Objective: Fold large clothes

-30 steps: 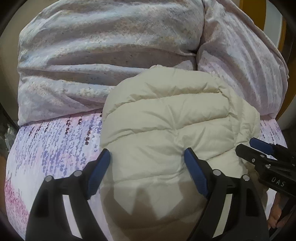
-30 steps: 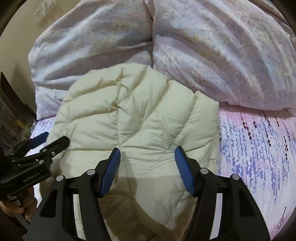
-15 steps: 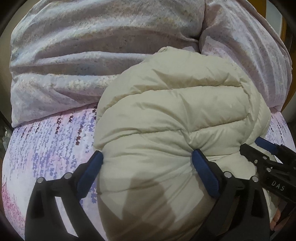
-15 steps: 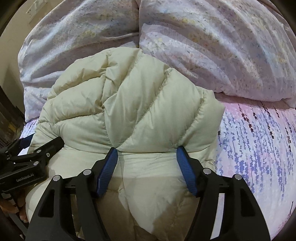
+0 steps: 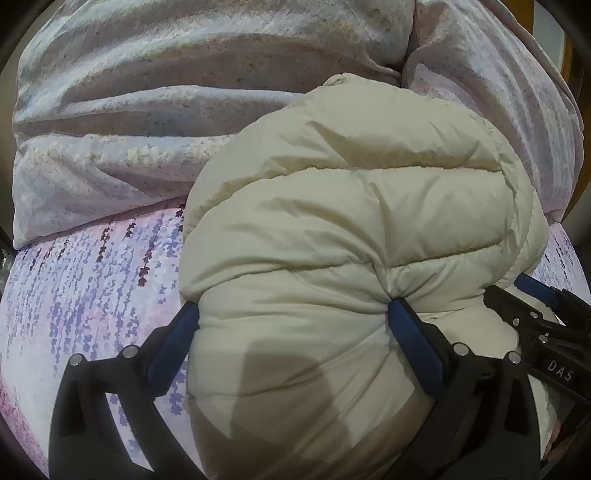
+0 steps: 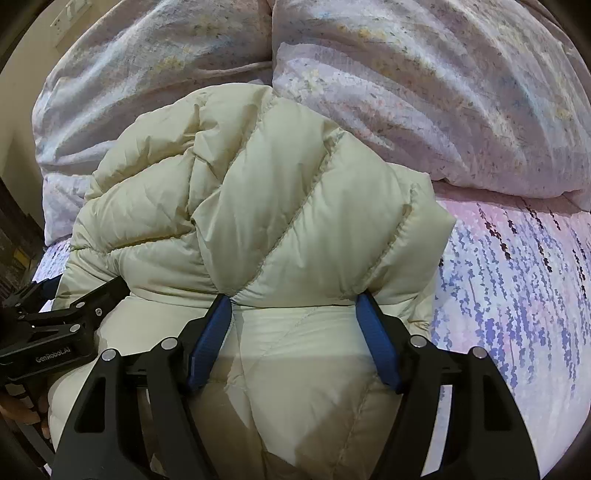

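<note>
A cream quilted puffer jacket [image 5: 343,229] lies bunched on the bed, its far part doubled over towards me. My left gripper [image 5: 291,314] is open, its blue pads pressed into the jacket's near fold. My right gripper [image 6: 293,302] is open too, its pads pushed against the jacket [image 6: 280,206] at the right side. The right gripper also shows in the left wrist view [image 5: 539,325], and the left gripper shows in the right wrist view [image 6: 74,310]. Neither pinches the fabric.
A bundled floral duvet [image 5: 184,92] lies behind the jacket, also in the right wrist view [image 6: 424,85]. The lavender-print bed sheet [image 5: 85,280] spreads to the left and to the right [image 6: 517,288]. A wall with a switch plate [image 6: 70,18] stands at the far left.
Both grippers have pushed forward into the jacket. Its flat far part has risen and rolled back into a tall puffed fold.
</note>
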`<control>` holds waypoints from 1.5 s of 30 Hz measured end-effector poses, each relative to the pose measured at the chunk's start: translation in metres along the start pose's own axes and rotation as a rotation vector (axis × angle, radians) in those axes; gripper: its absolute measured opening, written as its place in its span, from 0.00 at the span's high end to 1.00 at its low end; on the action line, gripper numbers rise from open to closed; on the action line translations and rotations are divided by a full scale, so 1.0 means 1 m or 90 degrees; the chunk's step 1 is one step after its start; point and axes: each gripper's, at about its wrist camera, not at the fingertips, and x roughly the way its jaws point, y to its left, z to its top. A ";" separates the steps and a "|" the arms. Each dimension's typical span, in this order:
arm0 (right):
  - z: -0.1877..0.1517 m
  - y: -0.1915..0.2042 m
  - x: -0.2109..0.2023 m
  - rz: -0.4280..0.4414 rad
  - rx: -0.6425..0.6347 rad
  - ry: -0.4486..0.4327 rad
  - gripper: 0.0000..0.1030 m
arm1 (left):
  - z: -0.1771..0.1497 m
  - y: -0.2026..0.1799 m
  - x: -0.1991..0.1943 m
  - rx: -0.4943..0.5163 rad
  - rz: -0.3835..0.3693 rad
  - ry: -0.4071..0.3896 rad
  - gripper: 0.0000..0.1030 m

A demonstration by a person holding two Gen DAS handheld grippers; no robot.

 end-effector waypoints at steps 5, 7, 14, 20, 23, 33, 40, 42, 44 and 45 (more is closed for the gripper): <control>-0.003 -0.002 0.004 0.003 0.004 -0.004 0.31 | -0.001 -0.003 0.011 0.000 -0.003 -0.006 0.02; -0.004 -0.002 0.006 0.003 0.005 -0.005 0.31 | -0.003 -0.001 0.014 -0.001 -0.005 -0.008 0.02; -0.005 -0.004 0.011 0.002 0.007 -0.014 0.29 | -0.012 0.005 0.021 -0.009 -0.010 -0.012 0.02; -0.012 -0.005 0.014 0.000 0.010 -0.027 0.28 | -0.020 0.008 0.025 -0.013 -0.012 -0.019 0.02; -0.016 -0.005 0.014 -0.002 0.012 -0.035 0.27 | -0.024 0.009 0.027 -0.016 -0.012 -0.023 0.02; -0.023 -0.009 0.023 -0.002 0.019 -0.050 0.24 | -0.031 0.010 0.029 -0.026 -0.017 -0.030 0.02; -0.025 -0.010 0.026 -0.012 0.016 -0.054 0.23 | -0.034 0.015 0.033 -0.031 -0.022 -0.031 0.02; -0.025 -0.008 0.026 -0.019 0.014 -0.055 0.22 | -0.035 0.015 0.032 -0.031 -0.022 -0.031 0.02; -0.025 -0.006 0.026 -0.026 0.014 -0.053 0.21 | -0.035 0.016 0.033 -0.033 -0.022 -0.029 0.02; -0.025 -0.005 0.026 -0.027 0.014 -0.051 0.19 | -0.036 0.017 0.033 -0.034 -0.023 -0.029 0.02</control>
